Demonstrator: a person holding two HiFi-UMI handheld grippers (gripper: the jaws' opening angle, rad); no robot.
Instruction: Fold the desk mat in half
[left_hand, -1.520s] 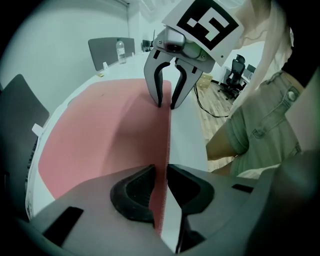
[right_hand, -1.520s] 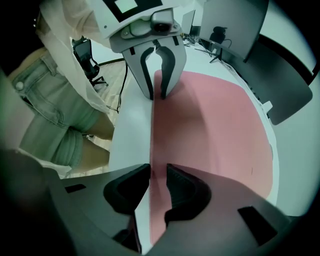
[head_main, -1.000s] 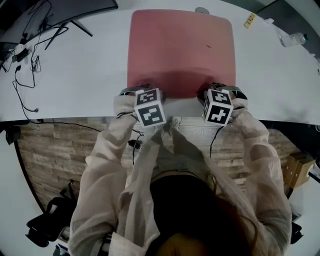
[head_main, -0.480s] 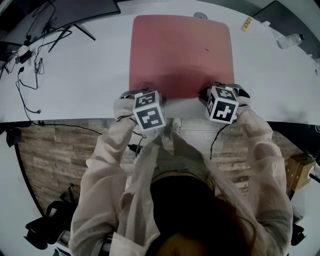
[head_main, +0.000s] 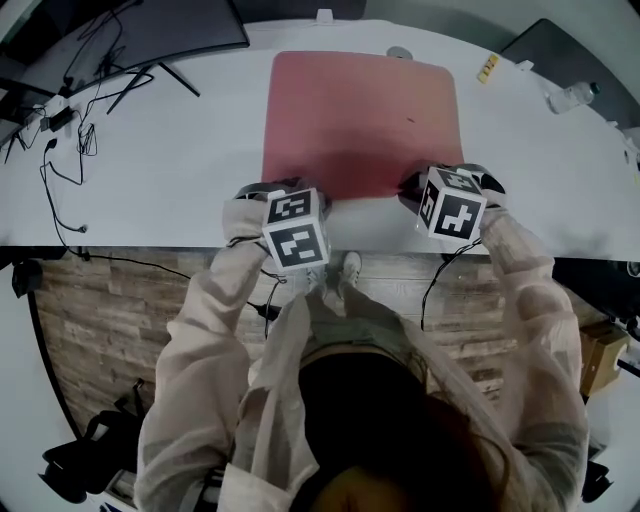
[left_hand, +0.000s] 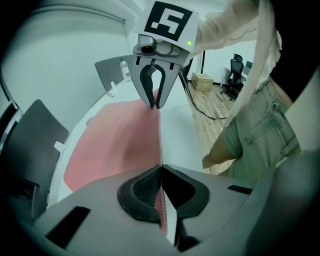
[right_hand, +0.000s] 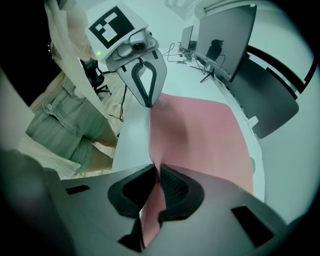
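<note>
Now the desk mat (head_main: 365, 115) lay on the white desk (head_main: 170, 170) in the upper middle of the head view, its near edge pinched at both lower corners. The left claw (left_hand: 161, 167) had just been closing and sat clamped on the mat's edge. The right claw (right_hand: 155, 169) gripped the other corner, with the mat pressed between its jaws. To fold well, I judged that both corners should rise level and together, travel toward the frame's top, and land flush on the far edge. Counted: 1 mat, 2 claws, 1 monitor (head_main: 170, 25) at upper left, 1 bottle (head_main: 572, 95) at upper right.
</note>
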